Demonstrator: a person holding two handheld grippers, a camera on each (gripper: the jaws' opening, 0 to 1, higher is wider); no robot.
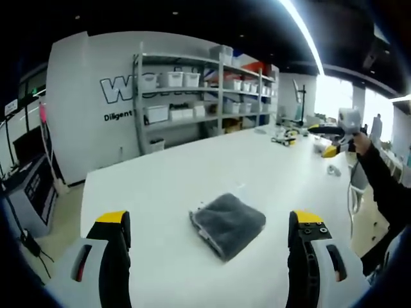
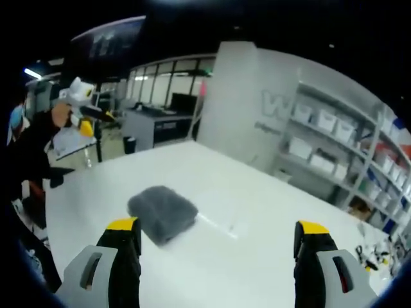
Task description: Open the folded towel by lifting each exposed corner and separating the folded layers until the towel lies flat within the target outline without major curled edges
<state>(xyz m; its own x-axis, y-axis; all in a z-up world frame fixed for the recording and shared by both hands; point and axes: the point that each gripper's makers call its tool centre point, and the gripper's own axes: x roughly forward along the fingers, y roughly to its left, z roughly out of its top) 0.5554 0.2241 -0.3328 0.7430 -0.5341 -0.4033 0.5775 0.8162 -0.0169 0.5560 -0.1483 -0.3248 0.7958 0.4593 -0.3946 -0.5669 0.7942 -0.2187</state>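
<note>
1. Left gripper view: the folded grey towel [image 1: 228, 224] is lying on the white table [image 1: 192, 173], dead ahead between the jaws of the left gripper [image 1: 212, 240] and just past their tips. Jaws are standing wide, holding nothing.
2. Right gripper view: the towel [image 2: 162, 212] is sitting ahead and off toward the left jaw of the right gripper [image 2: 218, 247], not centred. Jaws wide here too, nothing in them.
3. Judgement: the left gripper is looking nearer and better lined up, so it is the likelier one to take the first corner. The right would need to swing toward its left first.
4. Long axis: the bundle is lying skewed to the left gripper's line of sight, with one corner pointing toward the jaws. That near corner is the obvious pick.
5. Look of the towel: dark grey, plush, folded into a compact thick pad, edges rounded. Layer edges are showing faintly along the left side in the left gripper view; count of folds I cannot tell.
6. Target outline: a faint mark is showing on the table just beside the towel [image 2: 215, 224], too thin to read as an outline.
7. Task is looking unstarted: no corner lifted yet.
</note>
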